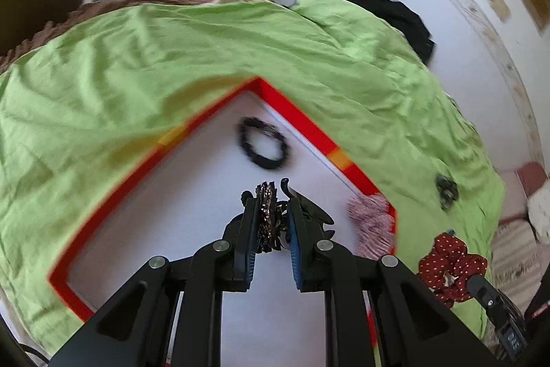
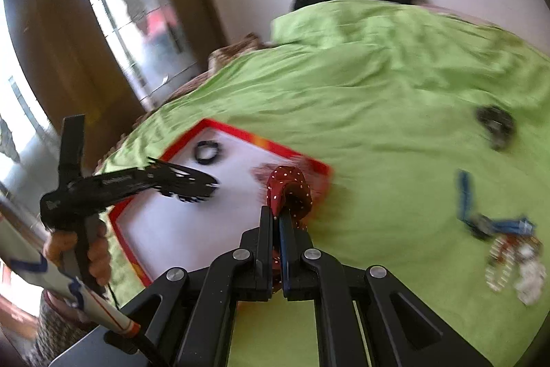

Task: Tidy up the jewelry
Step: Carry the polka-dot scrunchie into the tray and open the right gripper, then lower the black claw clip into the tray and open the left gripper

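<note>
Red scrunchie pinched btwn right tongs, beside tray.

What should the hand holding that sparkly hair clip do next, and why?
Probably lower it a little and open. The left gripper holds the sparkly hair clip over the white floor of the red-rimmed tray, where a black beaded bracelet already lies. The spot below looks free, so releasing there seems sensible.
</note>
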`<state>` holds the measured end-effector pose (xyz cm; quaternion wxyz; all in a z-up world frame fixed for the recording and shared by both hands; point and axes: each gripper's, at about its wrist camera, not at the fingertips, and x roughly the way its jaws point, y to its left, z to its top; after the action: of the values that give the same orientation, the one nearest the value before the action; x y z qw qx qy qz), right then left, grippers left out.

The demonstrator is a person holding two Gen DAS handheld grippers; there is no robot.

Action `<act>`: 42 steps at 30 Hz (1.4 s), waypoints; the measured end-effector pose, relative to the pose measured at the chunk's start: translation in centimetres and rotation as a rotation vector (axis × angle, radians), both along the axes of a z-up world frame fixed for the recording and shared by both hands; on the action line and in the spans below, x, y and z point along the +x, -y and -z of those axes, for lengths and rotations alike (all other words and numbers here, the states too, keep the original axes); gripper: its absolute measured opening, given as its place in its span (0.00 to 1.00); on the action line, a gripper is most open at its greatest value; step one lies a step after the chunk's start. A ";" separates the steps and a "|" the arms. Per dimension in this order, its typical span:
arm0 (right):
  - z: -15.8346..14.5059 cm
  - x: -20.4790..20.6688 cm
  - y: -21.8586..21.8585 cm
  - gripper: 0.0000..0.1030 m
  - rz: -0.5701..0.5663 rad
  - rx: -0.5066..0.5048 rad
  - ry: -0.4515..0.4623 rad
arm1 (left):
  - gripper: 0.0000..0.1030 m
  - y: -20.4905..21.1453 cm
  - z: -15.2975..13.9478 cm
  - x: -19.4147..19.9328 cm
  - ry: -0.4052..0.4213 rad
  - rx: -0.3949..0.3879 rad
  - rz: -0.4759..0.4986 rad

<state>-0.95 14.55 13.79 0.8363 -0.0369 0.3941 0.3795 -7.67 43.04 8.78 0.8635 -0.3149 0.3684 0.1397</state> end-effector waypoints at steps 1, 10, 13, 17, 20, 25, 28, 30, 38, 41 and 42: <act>0.1 0.1 -1.7 0.04 -0.021 0.007 -0.011 | 0.15 -0.5 0.0 -0.2 0.001 0.008 -0.014; 1.8 2.8 -10.8 0.04 -0.075 0.110 -0.163 | 0.15 -3.7 0.7 -0.7 -0.025 0.008 -0.090; 3.9 3.8 -12.2 0.04 -0.054 0.057 -0.184 | 0.15 -3.7 0.8 -0.6 -0.039 0.036 -0.092; 6.6 5.0 -12.6 0.04 -0.017 0.005 -0.202 | 0.15 -3.9 0.8 -0.3 -0.034 0.052 -0.103; 7.4 5.7 -12.7 0.04 0.014 -0.035 -0.176 | 0.15 -3.7 0.9 -0.1 -0.030 0.060 -0.100; 7.5 6.4 -12.4 0.09 0.045 -0.056 -0.147 | 0.24 -3.5 0.9 0.1 -0.041 0.088 -0.114; 7.0 6.2 -11.9 0.35 0.054 -0.047 -0.134 | 0.42 -3.4 0.6 -0.2 -0.015 0.074 -0.109; 6.4 5.8 -11.6 0.42 0.054 -0.048 -0.102 | 0.48 -3.3 0.2 -0.5 0.021 0.067 -0.106; 4.1 4.4 -7.9 0.51 0.066 -0.025 -0.050 | 0.58 -2.7 -0.6 -1.2 0.084 0.068 -0.104; 3.8 3.8 -6.0 0.53 0.079 -0.035 -0.032 | 0.58 -2.4 -1.0 -1.5 0.089 0.092 -0.122; 3.6 3.5 -5.0 0.53 0.086 -0.042 -0.019 | 0.58 -2.0 -1.2 -1.5 0.082 0.120 -0.132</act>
<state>2.58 19.54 10.15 0.8470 -0.0337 0.4111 0.3352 -9.19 45.07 9.96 0.8840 -0.2917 0.3022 0.2052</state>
